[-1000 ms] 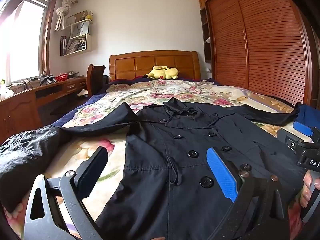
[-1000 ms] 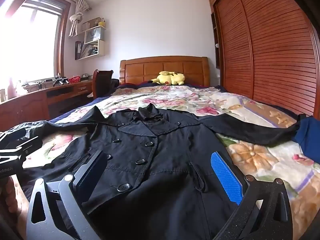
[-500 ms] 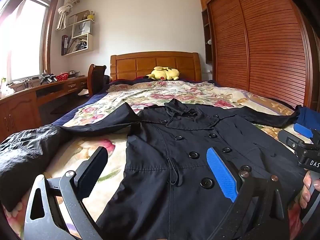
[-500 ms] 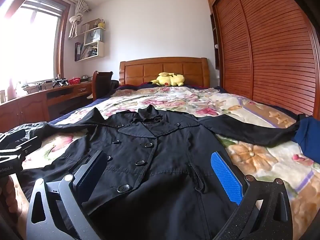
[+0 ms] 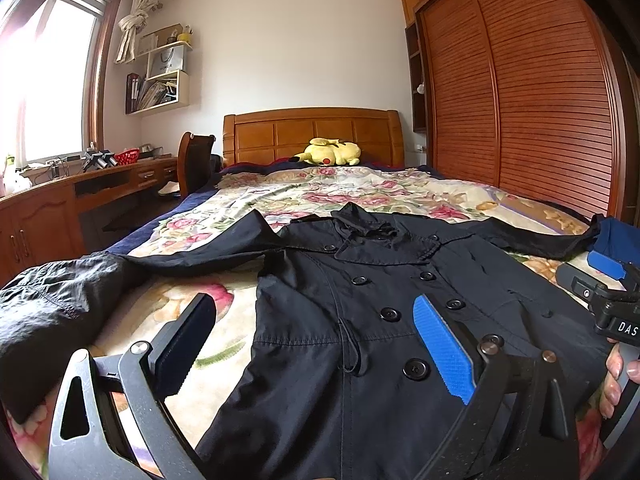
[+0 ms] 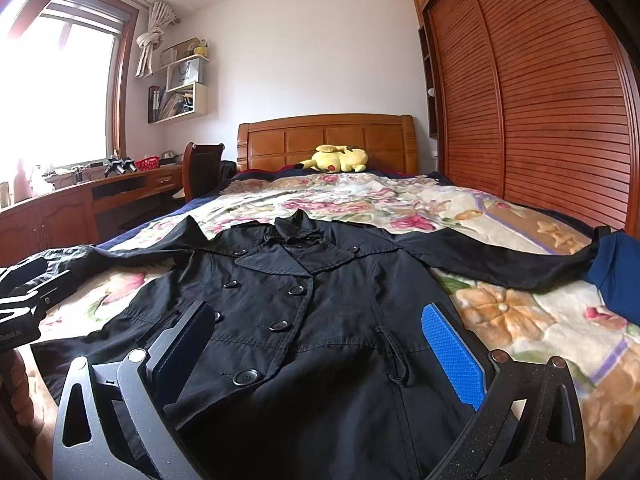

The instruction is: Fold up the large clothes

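A black double-breasted coat (image 5: 360, 320) (image 6: 304, 320) lies face up on the bed, collar toward the headboard, both sleeves spread out sideways. My left gripper (image 5: 316, 320) hovers open above the coat's lower left part, nothing between its fingers. My right gripper (image 6: 320, 328) hovers open above the coat's lower middle, also holding nothing. In the left wrist view the right gripper's body (image 5: 600, 296) shows at the right edge in a hand (image 5: 618, 376). The left gripper's body (image 6: 24, 300) shows at the left edge of the right wrist view.
The bed carries a floral quilt (image 5: 304, 196) (image 6: 500, 312). A yellow plush toy (image 5: 328, 152) lies by the wooden headboard (image 5: 312, 132). A blue garment (image 6: 616, 272) sits at the bed's right edge. A desk and chair (image 5: 196, 164) stand left; slatted wardrobe doors (image 5: 540, 100) stand right.
Both wrist views have tilted slightly upward, so the coat sits a little lower in frame. The coat itself has not moved and both grippers stay open.
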Motion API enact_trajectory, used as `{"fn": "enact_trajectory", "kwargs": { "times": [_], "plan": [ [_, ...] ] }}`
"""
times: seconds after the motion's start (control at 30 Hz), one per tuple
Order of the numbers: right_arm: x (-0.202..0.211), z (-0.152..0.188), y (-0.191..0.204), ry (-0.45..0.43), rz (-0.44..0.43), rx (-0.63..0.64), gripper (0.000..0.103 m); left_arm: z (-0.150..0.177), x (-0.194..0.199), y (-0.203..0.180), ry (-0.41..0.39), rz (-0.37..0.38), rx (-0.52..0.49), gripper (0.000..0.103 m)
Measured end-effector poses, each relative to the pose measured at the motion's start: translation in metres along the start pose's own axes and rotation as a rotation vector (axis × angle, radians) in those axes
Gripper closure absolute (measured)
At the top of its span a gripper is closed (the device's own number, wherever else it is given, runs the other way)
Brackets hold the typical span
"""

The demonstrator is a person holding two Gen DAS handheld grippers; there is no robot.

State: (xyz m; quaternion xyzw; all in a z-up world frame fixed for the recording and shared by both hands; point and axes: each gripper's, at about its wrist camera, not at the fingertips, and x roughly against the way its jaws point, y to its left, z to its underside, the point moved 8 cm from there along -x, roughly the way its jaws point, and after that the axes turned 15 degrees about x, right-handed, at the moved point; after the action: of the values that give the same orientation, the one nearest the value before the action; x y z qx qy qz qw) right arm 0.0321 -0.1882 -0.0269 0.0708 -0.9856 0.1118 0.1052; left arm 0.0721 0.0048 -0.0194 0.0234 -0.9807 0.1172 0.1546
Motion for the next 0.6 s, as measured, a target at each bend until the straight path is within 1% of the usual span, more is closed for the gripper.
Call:
{"fn": "enact_trajectory", "kwargs": {
  "times": [0.6],
  "plan": [
    [-0.0003,0.0006,-0.0014,0.0,0.002,-0.004,0.0,-0.0002,0.0,0.0005,-0.001,0.0,0.0,0.003]
  ]
}}
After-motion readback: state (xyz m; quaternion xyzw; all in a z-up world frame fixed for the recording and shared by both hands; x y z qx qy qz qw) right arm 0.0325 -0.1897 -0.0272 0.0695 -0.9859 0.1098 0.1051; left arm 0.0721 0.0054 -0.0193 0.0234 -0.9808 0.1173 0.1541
